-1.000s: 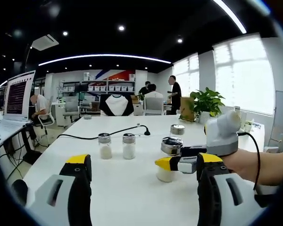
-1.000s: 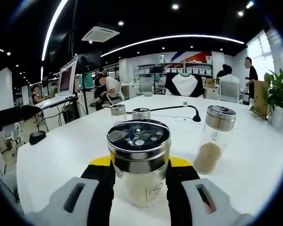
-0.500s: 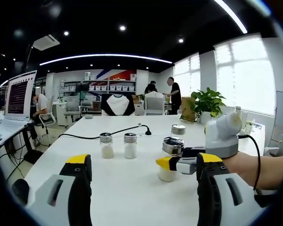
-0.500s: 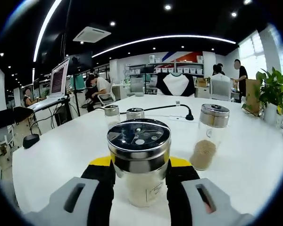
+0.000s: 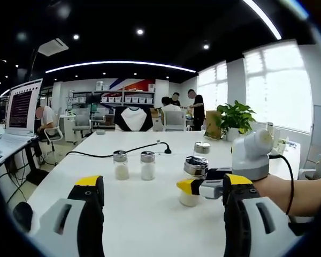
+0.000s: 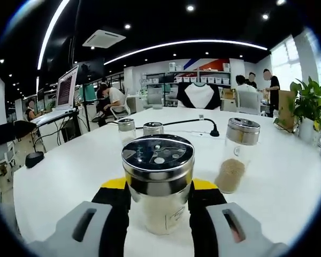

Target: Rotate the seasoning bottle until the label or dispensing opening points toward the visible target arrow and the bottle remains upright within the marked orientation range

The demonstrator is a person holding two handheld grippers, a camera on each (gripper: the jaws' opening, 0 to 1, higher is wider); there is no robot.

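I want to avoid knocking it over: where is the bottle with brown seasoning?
In the right gripper view, the brown-seasoning bottle stands on the white table, right of the bottle held in the right gripper.

**Your grippers, as built**

Your left gripper (image 5: 163,214) has two thick black jaws with yellow tips and grey plastic shells, each shell cut by a dark slot. Your right gripper (image 6: 158,206) matches it: black jaws, yellow tips, grey slotted shells. Seen from the left gripper, it carries a rounded white-grey housing with a black cable (image 5: 290,176) looping behind it.
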